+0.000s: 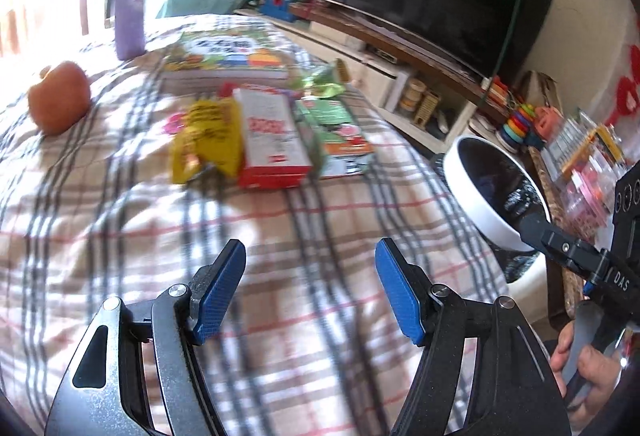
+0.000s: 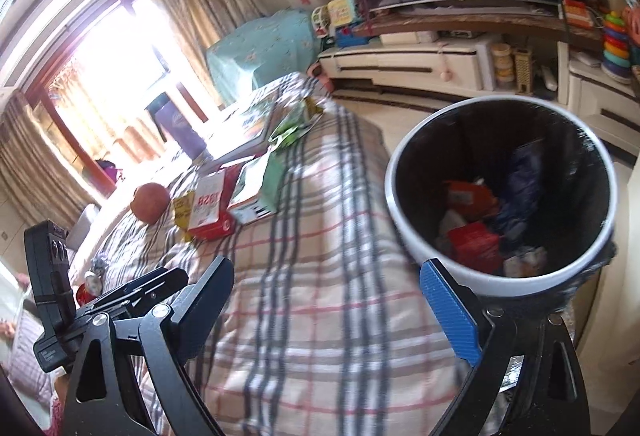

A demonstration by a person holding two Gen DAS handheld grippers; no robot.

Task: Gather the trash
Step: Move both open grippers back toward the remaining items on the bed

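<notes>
left tool [image 1: 310,264] and right tool [image 2: 326,296]: black frames, silver screws, blue ribbed pads; "das" marking.

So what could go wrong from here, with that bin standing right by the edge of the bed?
The white round bin with a black liner stands close beside the right tongs, whose open jaws could bump and tip it. On the plaid blanket, the yellow crumpled wrapper touches the red-and-white carton, so a grab might catch both. The round orange fruit and the colourful picture book could be binned by mistake.
</notes>
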